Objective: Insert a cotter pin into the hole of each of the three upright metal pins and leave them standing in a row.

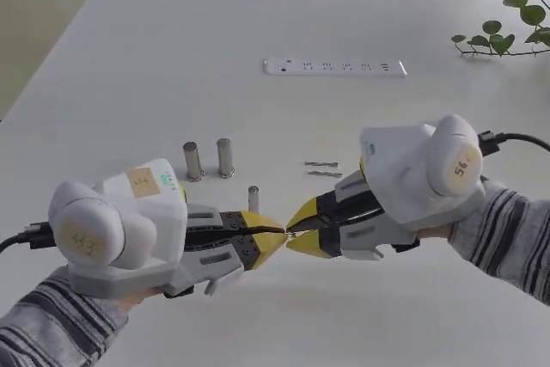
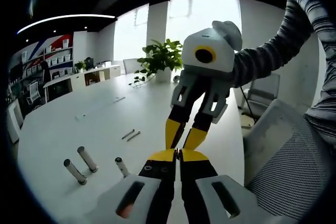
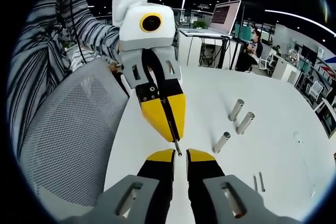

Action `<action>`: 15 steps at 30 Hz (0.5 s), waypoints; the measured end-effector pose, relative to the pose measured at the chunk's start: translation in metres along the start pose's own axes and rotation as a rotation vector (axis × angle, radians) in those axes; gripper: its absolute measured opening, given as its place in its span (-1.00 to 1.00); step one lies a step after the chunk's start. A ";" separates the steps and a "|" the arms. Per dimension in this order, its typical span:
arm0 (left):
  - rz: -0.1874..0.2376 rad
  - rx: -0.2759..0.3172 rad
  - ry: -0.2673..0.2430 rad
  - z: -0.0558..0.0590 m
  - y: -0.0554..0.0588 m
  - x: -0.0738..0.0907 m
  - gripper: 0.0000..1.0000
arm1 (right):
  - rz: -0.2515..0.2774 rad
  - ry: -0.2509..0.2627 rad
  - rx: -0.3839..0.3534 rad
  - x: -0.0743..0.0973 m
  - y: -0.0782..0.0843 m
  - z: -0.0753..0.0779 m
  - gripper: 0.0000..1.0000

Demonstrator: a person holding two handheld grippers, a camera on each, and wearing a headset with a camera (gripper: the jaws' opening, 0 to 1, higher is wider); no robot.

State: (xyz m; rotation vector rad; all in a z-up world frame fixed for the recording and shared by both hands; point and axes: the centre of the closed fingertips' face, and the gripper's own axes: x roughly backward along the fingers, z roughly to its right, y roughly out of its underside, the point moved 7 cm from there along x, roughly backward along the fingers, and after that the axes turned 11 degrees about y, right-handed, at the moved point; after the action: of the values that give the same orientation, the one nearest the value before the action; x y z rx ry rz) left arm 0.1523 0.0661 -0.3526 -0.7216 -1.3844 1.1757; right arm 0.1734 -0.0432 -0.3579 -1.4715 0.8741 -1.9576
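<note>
Three upright metal pins stand on the white table: two side by side (image 1: 192, 161) (image 1: 225, 157) and a shorter-looking one (image 1: 253, 198) nearer me. My left gripper (image 1: 277, 234) is shut on a thin cotter pin (image 3: 177, 148) whose tip sticks out past its yellow fingertips. My right gripper (image 3: 181, 155) faces it tip to tip, open, its fingers on either side of the pin's tip. Both grippers hover just in front of the nearest metal pin (image 3: 222, 142). Two more cotter pins (image 1: 320, 163) (image 1: 325, 174) lie flat to the right of the metal pins.
A white power strip (image 1: 335, 67) lies across the far middle of the table. A trailing green plant (image 1: 507, 32) reaches in at the far right. A mesh office chair (image 3: 73, 129) stands off the near table edge.
</note>
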 end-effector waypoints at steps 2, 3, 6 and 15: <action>0.006 0.001 0.004 0.001 -0.001 -0.001 -1.00 | 0.002 -0.005 0.006 -0.001 -0.001 -0.001 -1.00; 0.005 0.001 0.005 0.001 -0.001 -0.001 -1.00 | 0.005 -0.010 0.010 0.000 -0.001 -0.002 -1.00; 0.009 0.004 0.008 0.001 0.000 0.000 -1.00 | 0.001 -0.015 0.029 0.000 -0.002 -0.002 -1.00; -0.002 0.001 -0.013 0.000 0.002 -0.001 -0.99 | -0.020 -0.024 0.131 -0.002 -0.003 -0.005 -1.00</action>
State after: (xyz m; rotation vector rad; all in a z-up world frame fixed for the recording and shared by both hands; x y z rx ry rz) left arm 0.1524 0.0658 -0.3551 -0.7130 -1.3944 1.1818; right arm 0.1692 -0.0389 -0.3577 -1.4302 0.7095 -1.9677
